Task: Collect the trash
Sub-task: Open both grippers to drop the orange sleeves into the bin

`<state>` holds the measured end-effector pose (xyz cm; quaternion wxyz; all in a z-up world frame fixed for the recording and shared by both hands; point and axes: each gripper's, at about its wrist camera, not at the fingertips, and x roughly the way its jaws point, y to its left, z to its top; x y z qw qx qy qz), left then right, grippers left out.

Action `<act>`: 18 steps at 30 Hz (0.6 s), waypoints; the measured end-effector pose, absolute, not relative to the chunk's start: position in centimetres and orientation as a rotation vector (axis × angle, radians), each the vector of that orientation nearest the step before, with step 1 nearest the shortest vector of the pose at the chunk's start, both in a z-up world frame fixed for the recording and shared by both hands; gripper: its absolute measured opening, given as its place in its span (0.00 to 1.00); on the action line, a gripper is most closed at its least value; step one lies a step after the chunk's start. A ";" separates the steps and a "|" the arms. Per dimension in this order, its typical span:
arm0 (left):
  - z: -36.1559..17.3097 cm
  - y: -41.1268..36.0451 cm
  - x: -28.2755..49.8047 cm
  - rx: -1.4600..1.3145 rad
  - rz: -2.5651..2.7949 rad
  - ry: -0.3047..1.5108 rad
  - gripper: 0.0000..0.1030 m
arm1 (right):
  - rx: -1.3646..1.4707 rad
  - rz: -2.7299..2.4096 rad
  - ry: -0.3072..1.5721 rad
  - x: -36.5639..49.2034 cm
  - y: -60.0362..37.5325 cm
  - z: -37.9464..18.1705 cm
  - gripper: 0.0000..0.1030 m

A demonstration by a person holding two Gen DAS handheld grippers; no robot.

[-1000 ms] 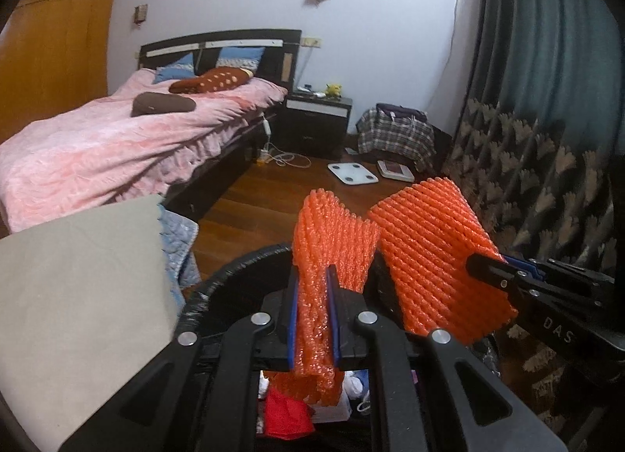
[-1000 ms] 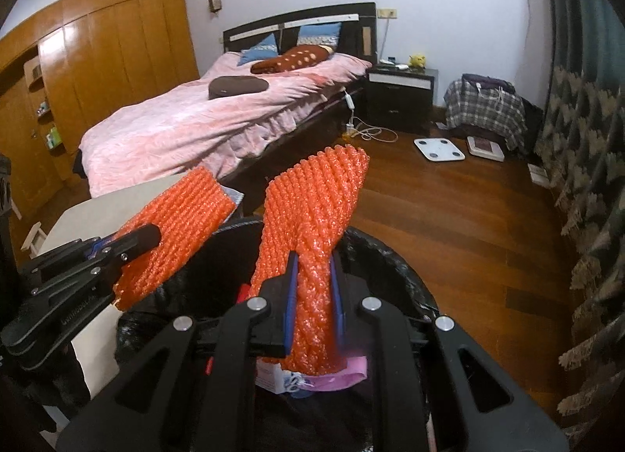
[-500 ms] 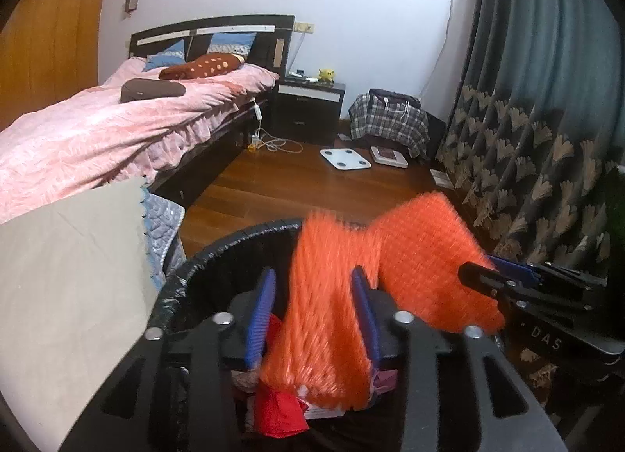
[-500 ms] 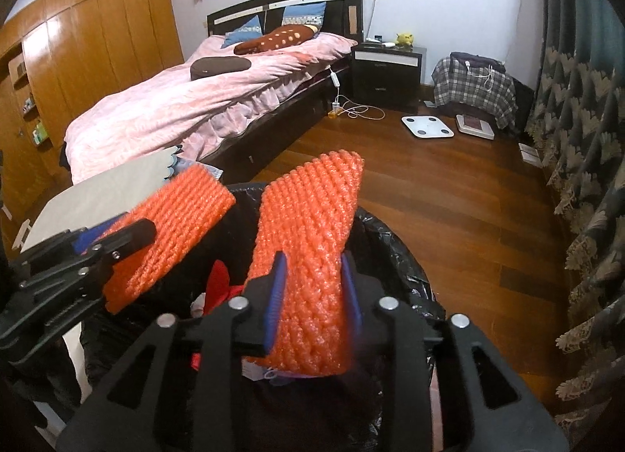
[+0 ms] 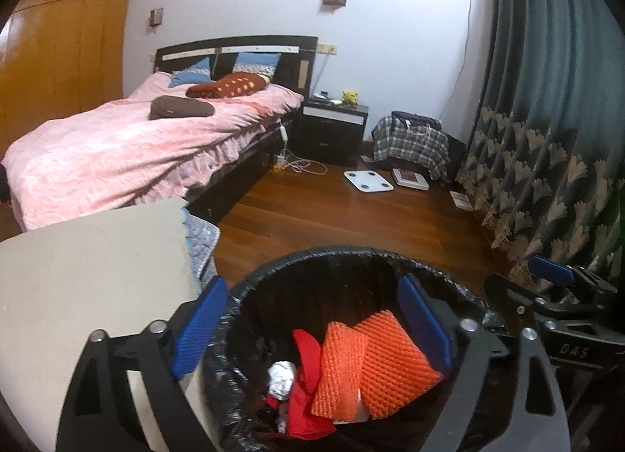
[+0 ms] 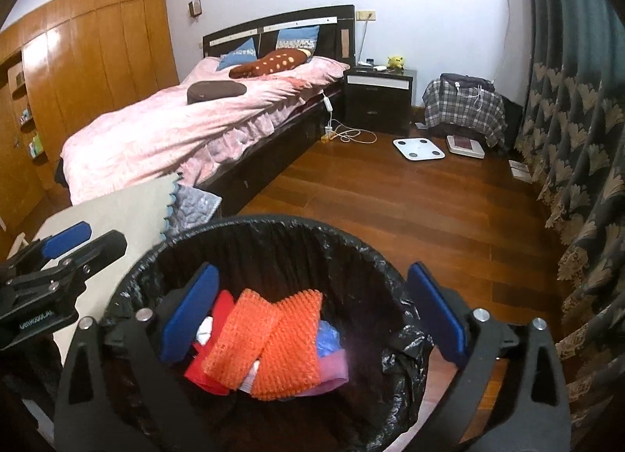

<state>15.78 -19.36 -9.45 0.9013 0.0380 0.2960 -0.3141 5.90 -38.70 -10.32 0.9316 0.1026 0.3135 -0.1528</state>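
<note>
A round bin lined with a black bag (image 5: pixel 343 253) (image 6: pixel 273 223) stands right below both grippers. Two orange foam nets (image 5: pixel 371 366) (image 6: pixel 269 339) lie inside it on top of red trash (image 5: pixel 304 401), a foil ball (image 5: pixel 281 374) and pink and blue wrappers (image 6: pixel 332 358). My left gripper (image 5: pixel 312 327) is open and empty over the bin. My right gripper (image 6: pixel 312 315) is open and empty over the bin. In the left wrist view the right gripper shows at the right edge (image 5: pixel 547 296); in the right wrist view the left gripper shows at the left edge (image 6: pixel 66 253).
A beige cloth-covered surface (image 5: pixel 90 257) stands left of the bin. A bed with a pink cover (image 6: pixel 187 120) lies behind it. A nightstand (image 6: pixel 379 93), a plaid bag (image 6: pixel 465 104) and two scales (image 6: pixel 418 148) are at the far wall. Patterned curtains (image 6: pixel 578 139) hang on the right.
Both grippers opened and let go of the orange foam nets, which dropped into the bin. One second ago each gripper was shut on a net above the bin.
</note>
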 end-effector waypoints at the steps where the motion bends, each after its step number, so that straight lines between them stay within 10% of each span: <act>1: -9.1 -19.0 15.7 0.077 -0.642 0.606 0.90 | 0.208 -0.306 0.639 5.7 -38.5 -10.0 0.94; 18: -5.0 -13.8 13.4 0.072 -0.538 0.555 0.94 | 0.173 -0.188 0.608 5.3 -33.8 -4.4 0.95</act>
